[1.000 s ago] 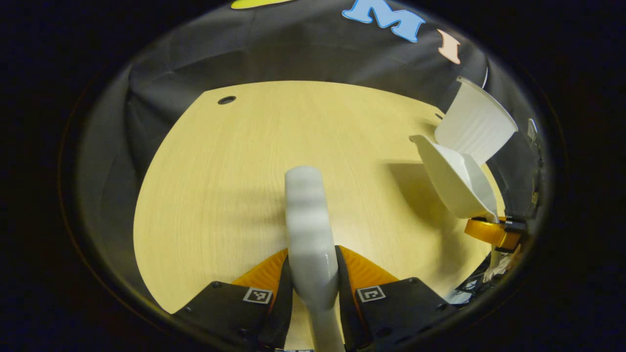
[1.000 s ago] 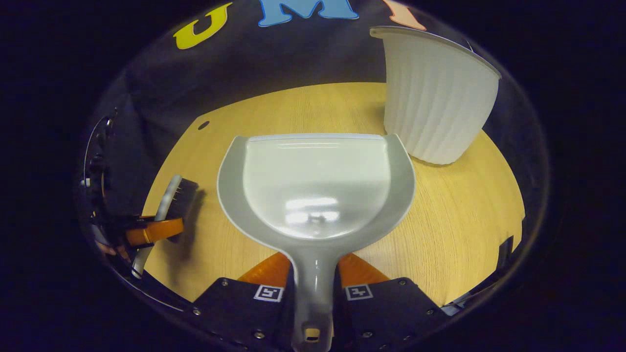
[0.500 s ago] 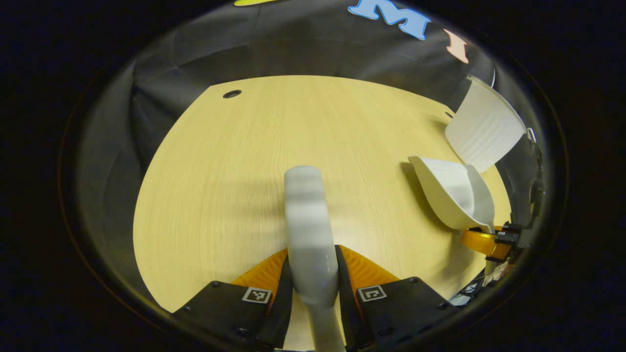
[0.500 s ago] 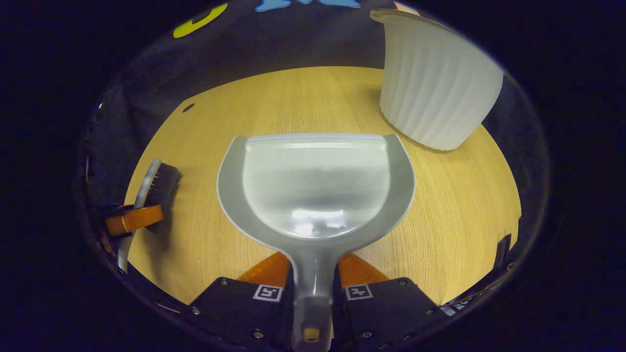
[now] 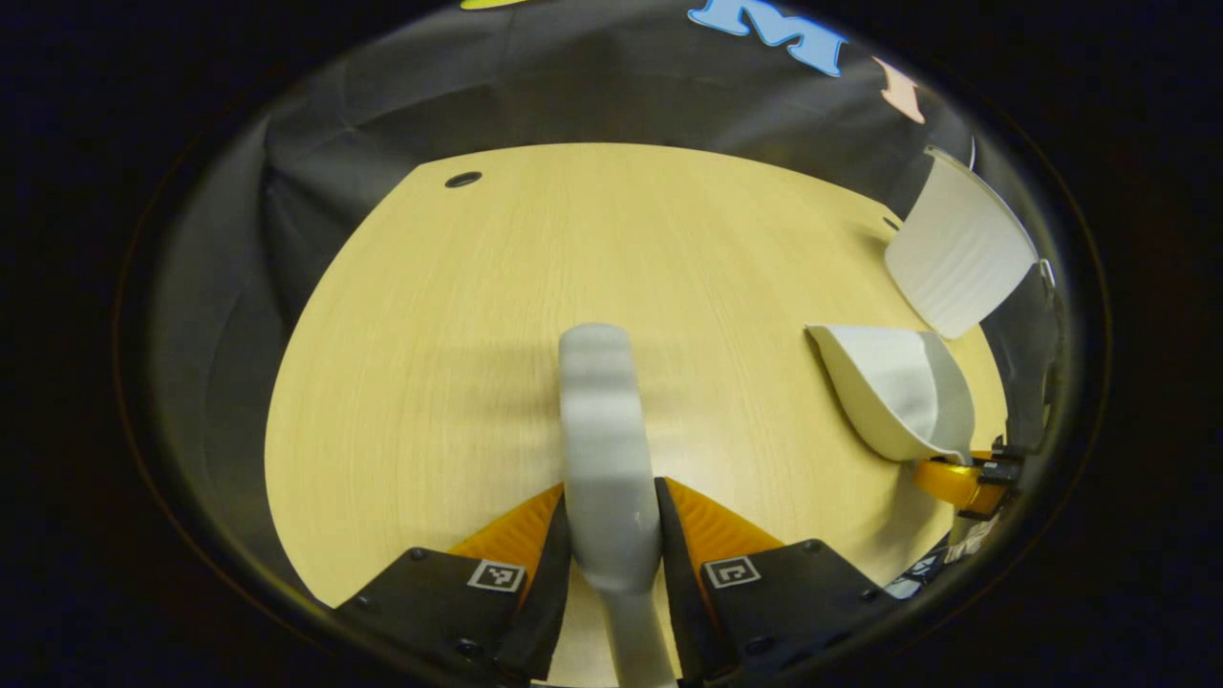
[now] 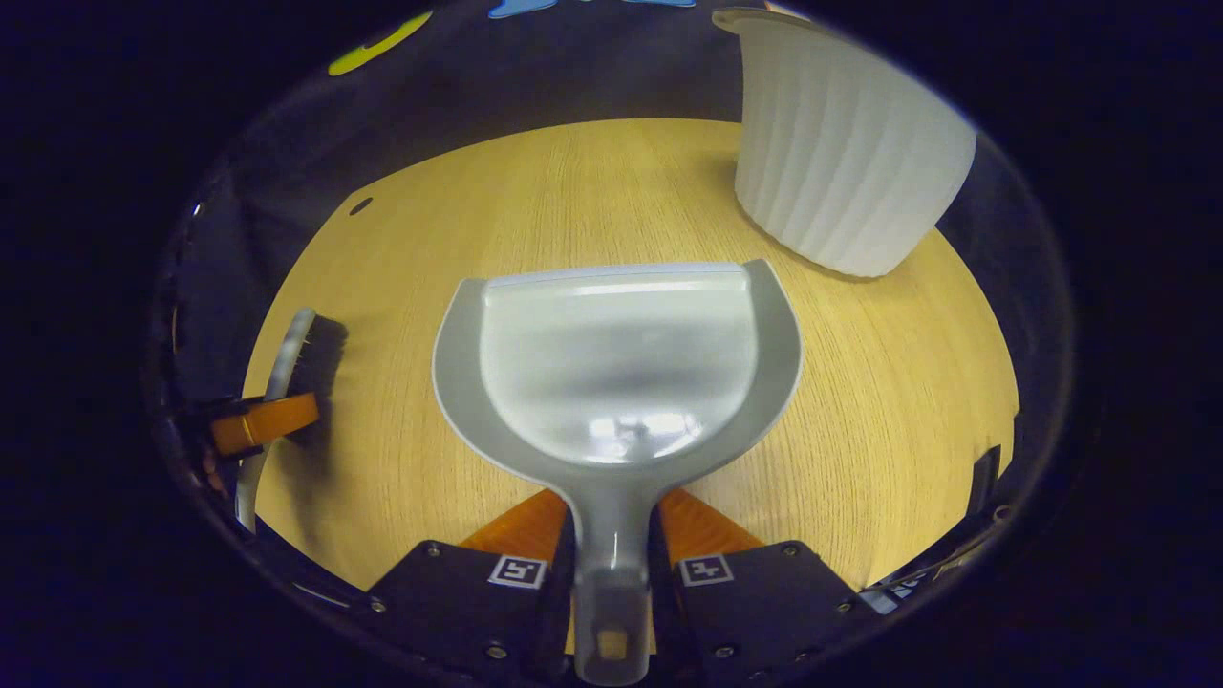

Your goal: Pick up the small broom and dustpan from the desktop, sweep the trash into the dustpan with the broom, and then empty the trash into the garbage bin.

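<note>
My left gripper point(image 5: 611, 521) is shut on the grey handle of the small broom point(image 5: 602, 430), which points forward over the wooden desktop point(image 5: 497, 315). The broom's dark bristles point(image 6: 320, 358) show at the left in the right gripper view, just above the desk. My right gripper point(image 6: 611, 535) is shut on the handle of the grey dustpan point(image 6: 616, 368), held level and low over the desk; its pan looks bare. That dustpan point(image 5: 898, 387) appears at the right of the left gripper view. The white ribbed garbage bin point(image 6: 846, 162) stands at the far right corner, beyond the dustpan.
The desktop point(image 6: 898, 382) has a round cable hole point(image 5: 462, 179) near its far left corner. Black cloth walls close in behind and to the left. The garbage bin point(image 5: 955, 248) is close to the desk's right edge.
The dustpan has dropped from a tilted, raised pose beside the bin to level and low over the desk, a little farther from the bin. The broom stays gripped and has barely shifted.
</note>
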`<action>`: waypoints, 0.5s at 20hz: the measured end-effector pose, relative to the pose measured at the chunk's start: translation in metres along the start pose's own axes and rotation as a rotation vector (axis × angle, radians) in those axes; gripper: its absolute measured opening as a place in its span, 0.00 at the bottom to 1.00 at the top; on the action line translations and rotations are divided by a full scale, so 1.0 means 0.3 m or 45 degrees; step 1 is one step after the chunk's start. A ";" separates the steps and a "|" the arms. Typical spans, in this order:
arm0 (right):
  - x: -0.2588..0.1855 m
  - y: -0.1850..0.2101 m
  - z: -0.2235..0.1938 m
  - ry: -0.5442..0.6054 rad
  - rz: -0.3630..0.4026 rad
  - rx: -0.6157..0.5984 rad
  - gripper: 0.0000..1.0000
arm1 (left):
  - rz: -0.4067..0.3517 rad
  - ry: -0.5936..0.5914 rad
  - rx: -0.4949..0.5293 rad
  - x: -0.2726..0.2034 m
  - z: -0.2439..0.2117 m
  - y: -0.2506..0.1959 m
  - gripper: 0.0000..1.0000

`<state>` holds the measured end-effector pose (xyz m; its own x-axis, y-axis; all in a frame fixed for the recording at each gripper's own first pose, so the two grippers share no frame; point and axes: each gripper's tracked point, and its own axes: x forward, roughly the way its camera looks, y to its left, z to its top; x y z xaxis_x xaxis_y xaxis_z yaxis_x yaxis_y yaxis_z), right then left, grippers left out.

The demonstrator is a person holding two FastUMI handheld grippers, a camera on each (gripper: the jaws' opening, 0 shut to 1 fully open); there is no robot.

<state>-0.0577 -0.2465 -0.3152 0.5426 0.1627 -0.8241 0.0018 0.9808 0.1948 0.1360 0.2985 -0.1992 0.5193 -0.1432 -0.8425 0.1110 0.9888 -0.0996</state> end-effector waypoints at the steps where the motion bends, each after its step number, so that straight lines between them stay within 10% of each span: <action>1: 0.000 0.000 0.000 -0.001 0.003 0.004 0.36 | 0.004 -0.007 0.006 -0.002 0.006 0.002 0.55; 6: -0.036 0.002 0.012 -0.023 0.026 -0.017 0.48 | 0.023 -0.079 0.038 -0.026 0.041 0.022 0.57; 10: -0.079 -0.013 0.025 -0.070 0.033 -0.067 0.72 | 0.008 -0.193 0.046 -0.058 0.105 0.022 0.80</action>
<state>-0.0644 -0.2549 -0.2925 0.5871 0.1832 -0.7885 -0.0559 0.9809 0.1862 0.1544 0.3062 -0.1684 0.6415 -0.1443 -0.7534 0.1365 0.9879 -0.0729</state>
